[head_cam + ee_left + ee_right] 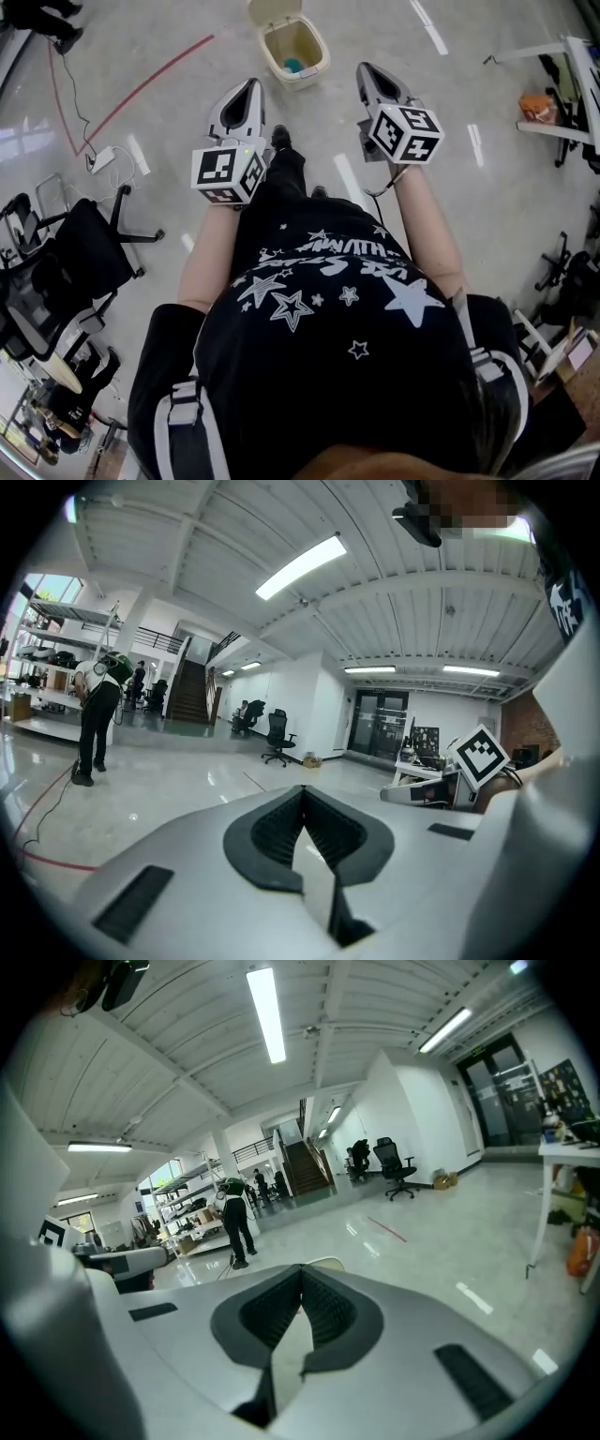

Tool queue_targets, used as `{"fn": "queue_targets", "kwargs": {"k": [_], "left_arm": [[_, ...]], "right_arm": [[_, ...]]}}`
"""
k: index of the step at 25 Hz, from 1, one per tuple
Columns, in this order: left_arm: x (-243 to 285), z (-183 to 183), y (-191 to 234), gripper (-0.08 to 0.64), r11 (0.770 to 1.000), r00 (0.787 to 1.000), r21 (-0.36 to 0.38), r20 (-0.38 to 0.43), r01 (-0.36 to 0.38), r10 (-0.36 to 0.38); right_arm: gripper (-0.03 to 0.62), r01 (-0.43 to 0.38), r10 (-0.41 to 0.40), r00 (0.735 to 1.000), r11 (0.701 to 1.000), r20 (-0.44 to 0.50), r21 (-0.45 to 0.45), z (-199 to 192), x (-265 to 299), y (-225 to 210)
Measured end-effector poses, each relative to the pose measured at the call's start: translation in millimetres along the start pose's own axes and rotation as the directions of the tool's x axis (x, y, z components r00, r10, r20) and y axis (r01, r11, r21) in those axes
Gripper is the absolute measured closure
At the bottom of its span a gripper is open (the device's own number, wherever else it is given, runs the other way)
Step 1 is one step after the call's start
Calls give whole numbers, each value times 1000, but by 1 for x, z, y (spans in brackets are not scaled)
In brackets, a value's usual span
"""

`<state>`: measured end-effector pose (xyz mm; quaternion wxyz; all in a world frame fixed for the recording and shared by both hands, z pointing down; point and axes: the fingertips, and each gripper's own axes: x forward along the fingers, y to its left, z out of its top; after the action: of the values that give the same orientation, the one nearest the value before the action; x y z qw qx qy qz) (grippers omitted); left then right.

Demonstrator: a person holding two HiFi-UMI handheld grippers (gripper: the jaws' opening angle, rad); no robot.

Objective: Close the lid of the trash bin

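Holding the left gripper (249, 94) and right gripper (368, 73) pressed together and empty, the person faces the bin (322, 58) on the floor ahead between them, its lid (272, 9) seemingly raised at the far side, nearer the left.

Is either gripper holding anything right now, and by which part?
Nothing is held: the left gripper and right gripper both have jaws shut and empty, short of the trash bin, its lid open.
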<state>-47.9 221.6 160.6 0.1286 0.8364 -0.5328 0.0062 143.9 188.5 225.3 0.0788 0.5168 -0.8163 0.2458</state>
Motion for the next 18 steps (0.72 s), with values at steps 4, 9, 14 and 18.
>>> {"fn": "queue_targets", "kwargs": {"k": [4, 9, 14, 18], "left_arm": [[46, 7, 31, 549, 1000, 999, -4, -27, 19, -19], [91, 14, 66, 549, 999, 997, -3, -58, 53, -53], [120, 9, 99, 549, 997, 994, -23, -83, 70, -71], [142, 5, 125, 549, 996, 991, -40, -104, 80, -84]], "right_arm": [[586, 15, -15, 1000, 1000, -6, 10, 24, 47, -8], [586, 34, -33, 999, 999, -29, 10, 41, 99, -11], [586, 55, -55, 997, 998, -60, 10, 39, 141, -11], [586, 71, -69, 995, 997, -68, 23, 43, 170, -12]]}}
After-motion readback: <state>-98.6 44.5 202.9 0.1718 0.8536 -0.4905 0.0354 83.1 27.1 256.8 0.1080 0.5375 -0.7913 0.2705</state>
